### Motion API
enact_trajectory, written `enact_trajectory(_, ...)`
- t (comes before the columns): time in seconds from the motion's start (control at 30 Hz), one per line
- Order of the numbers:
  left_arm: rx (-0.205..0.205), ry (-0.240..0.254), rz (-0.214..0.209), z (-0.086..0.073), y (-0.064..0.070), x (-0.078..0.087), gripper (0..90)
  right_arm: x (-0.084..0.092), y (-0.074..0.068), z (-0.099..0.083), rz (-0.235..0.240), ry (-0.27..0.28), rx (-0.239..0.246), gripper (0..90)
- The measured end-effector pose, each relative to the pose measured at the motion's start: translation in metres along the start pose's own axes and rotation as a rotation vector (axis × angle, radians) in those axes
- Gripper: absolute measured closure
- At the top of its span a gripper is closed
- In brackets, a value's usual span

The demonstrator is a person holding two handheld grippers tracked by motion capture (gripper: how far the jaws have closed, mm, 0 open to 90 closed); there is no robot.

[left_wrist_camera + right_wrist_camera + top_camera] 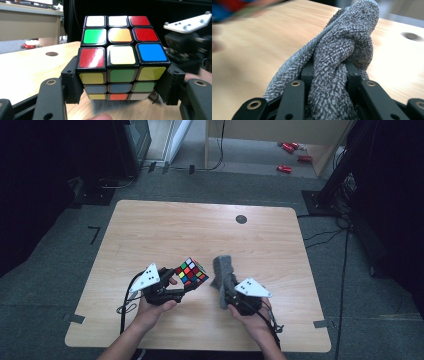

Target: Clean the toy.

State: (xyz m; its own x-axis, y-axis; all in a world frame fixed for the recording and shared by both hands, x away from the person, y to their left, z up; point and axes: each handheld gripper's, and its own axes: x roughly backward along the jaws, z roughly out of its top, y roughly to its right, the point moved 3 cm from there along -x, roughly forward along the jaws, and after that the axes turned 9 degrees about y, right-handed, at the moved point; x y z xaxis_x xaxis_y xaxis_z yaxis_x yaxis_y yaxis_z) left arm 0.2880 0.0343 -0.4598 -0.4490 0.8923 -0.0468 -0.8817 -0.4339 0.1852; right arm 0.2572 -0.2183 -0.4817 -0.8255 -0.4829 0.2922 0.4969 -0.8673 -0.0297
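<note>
high view: the left tool [186,282] pinches a scrambled puzzle cube [191,271] and holds it tilted, above the near middle of the table [150,225]. just beside it, the right tool [224,287] is pinched on a grey cloth [223,268] that stands up in a bunch. the two are near each other but apart. the far half of the table is bare wood apart from a small dark round cap [241,219], so there is plenty of room forward; the near edge lies close under both hands.

left gripper view: the cube [122,55] sits between the two jaws, gripped at its lower layers on opposite sides. the grip is low, so a firm wipe across the top could, i judge, twist a layer or tip the cube out. the right tool's body [186,47] is close at the right.

right gripper view: the cloth [342,62] is bunched thick between the jaws, which press on it. the blur at the upper left suggests the cube is near. a loose fold might snag on a cube corner, or the cloth may slip if dragged hard.
</note>
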Motion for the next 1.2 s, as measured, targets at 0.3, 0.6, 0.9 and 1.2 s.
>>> enact_trajectory(0.3, 0.026, -0.061, 0.024, -0.007, -0.007, -0.003, 34.5, -0.003, 0.053, -0.023, -0.187, -0.101, -0.073, 68.6)
enact_trajectory(0.6, 0.042, -0.081, 0.036, -0.009, -0.011, -0.003, 34.5, -0.013, 0.057, -0.039, -0.193, -0.197, -0.093, 63.0)
enact_trajectory(0.9, 0.048, -0.083, 0.035, -0.010, -0.011, -0.003, 34.5, -0.017, 0.060, -0.044, -0.184, -0.224, -0.115, 52.0)
enact_trajectory(1.2, 0.059, -0.089, 0.040, -0.009, -0.013, -0.002, 34.5, -0.010, 0.062, -0.030, -0.199, -0.139, -0.090, 20.0)
